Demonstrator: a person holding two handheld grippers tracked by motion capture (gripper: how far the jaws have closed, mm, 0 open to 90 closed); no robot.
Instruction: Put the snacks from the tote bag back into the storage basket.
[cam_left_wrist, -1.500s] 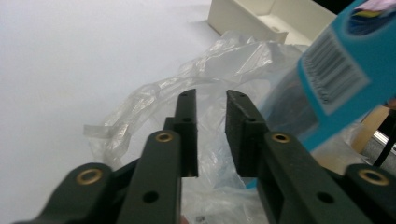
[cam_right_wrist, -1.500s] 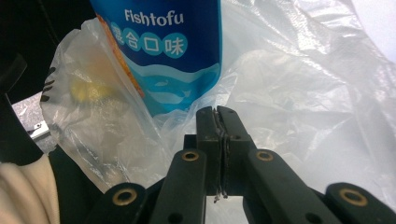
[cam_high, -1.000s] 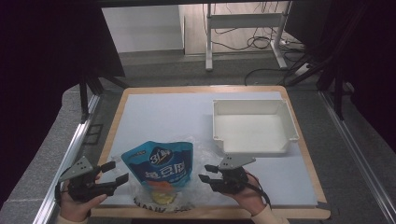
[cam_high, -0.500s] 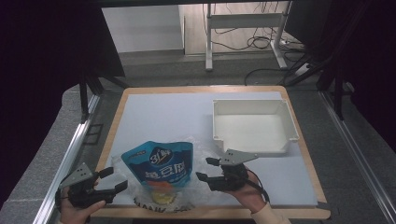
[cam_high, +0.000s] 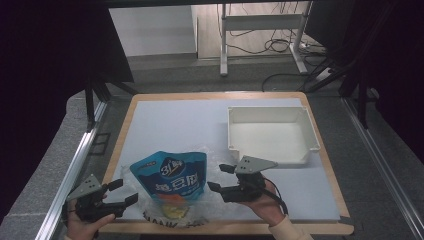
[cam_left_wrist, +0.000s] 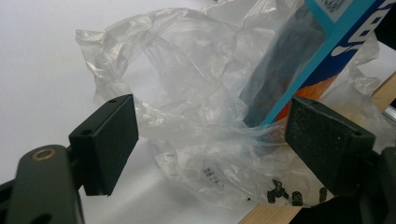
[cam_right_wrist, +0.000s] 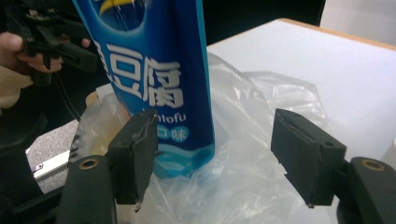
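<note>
Broadly, the pale surface (cam_high: 175, 125) with its wooden border carries a white tray (cam_high: 270, 134) toward its far right corner, well apart from the rest. Next in size, a blue pouch (cam_high: 171, 176) stands near the middle of the near edge, its lower part sunk in a crumpled clear plastic bag (cam_high: 210, 197). On the pouch, large white Chinese characters read as "tofu" and the letters "ntofu" follow below; the start of that word is hidden behind a jaw of the right gripper (cam_right_wrist: 215, 158), and the round logo at the top is too small to read from above. Dark print on the bag at the near edge is cut off, showing something like "HANK". In the left gripper view the pouch's side lettering runs out of frame. The left gripper (cam_high: 122, 192), at the near left corner, has its jaws spread around the bag without pressing it. The right gripper's jaws have just been opening and stand apart, with the pouch's edge and bag between them, unpinched.
</note>
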